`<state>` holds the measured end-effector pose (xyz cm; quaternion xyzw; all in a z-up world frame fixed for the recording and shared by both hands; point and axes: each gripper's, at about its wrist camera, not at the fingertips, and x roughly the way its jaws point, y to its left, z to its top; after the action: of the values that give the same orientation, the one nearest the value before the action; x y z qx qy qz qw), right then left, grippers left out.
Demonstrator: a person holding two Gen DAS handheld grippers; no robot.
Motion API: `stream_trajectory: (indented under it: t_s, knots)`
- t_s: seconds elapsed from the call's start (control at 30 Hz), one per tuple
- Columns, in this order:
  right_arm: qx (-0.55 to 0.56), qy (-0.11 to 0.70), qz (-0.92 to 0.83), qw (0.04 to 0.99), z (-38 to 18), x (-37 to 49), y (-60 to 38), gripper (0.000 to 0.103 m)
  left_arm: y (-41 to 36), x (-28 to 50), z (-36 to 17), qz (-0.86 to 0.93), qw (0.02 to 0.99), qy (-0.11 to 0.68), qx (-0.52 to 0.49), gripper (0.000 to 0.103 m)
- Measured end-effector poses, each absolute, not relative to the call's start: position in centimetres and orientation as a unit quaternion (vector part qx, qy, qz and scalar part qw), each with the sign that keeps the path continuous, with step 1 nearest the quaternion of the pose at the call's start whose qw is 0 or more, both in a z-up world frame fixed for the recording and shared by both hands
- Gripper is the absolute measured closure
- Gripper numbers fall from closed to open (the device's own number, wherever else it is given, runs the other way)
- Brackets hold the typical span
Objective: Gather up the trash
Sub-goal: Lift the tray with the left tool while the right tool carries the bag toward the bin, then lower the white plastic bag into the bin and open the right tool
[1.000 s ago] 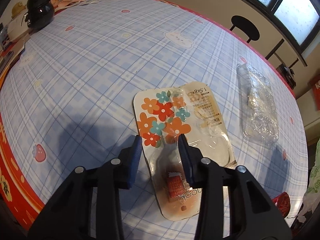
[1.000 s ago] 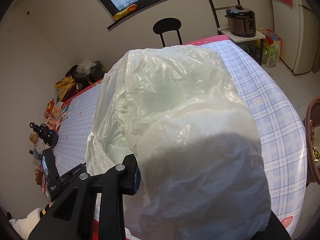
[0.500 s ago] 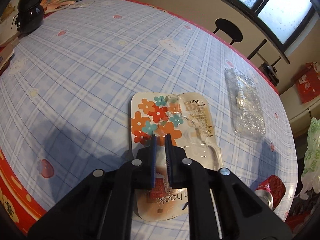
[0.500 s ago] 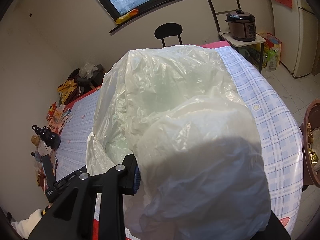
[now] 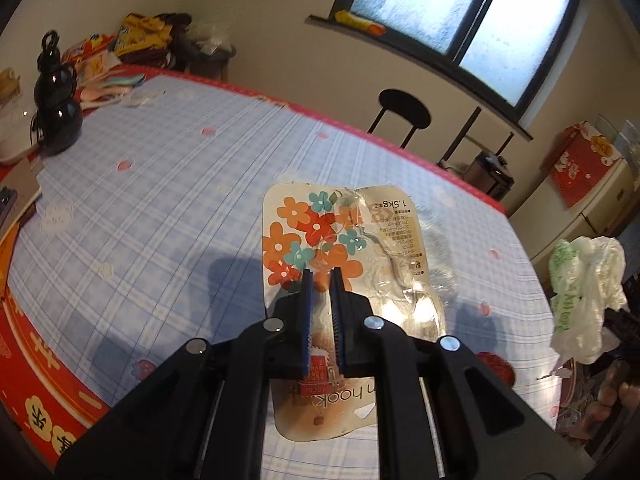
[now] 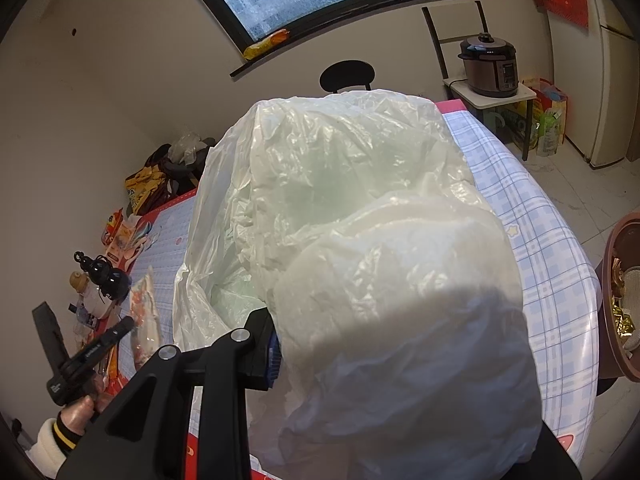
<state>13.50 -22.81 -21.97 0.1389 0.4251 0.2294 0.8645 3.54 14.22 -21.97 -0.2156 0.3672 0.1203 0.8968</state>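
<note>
Left tongs [image 5: 320, 276] are clamped on the flowered blister pack [image 5: 340, 240], lifting it clear of the counter [image 5: 160, 200] for disposal. Right tongs [image 6: 276, 350] grip the white trash bag [image 6: 360, 260] by its rim, presenting the mouth to receive it.

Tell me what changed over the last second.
The left gripper closed on the flowered package and lifted it off the table; its view now tilts up toward the window, and the clear wrapper beside the package has dropped out of view. The right gripper stayed shut on the white bag, barely moving.
</note>
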Motion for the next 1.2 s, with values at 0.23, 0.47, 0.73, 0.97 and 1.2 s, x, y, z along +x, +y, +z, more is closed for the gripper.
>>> stream_trajectory:
  t_s: [0.23, 0.47, 0.73, 0.97, 1.2]
  knots:
    - [0.158, 0.411, 0.205, 0.874, -21.6, 12.4, -27.1, 0.071, 10.0, 4.3, -18.2, 0.08, 0.915, 0.341, -0.201, 0.091]
    - [0.185, 0.397, 0.136, 0.889, -21.6, 11.9, -35.9, 0.071, 3.9, 5.8, -16.0, 0.033, 0.924, 0.332, -0.186, 0.091]
    - [0.179, 0.39, 0.003, 0.903, -23.2, 11.1, -48.8, 0.071, -3.6, 7.5, -14.6, -0.007, 0.929, 0.328, -0.17, 0.091]
    - [0.15, 0.416, -0.078, 0.894, -26.6, 12.7, -57.9, 0.071, -9.7, 8.8, -14.8, -0.028, 0.929, 0.333, -0.159, 0.091]
    - [0.161, 0.444, -0.078, 0.878, -29.2, 15.0, -60.7, 0.049, -14.5, 9.9, -15.0, -0.043, 0.928, 0.342, -0.145, 0.091]
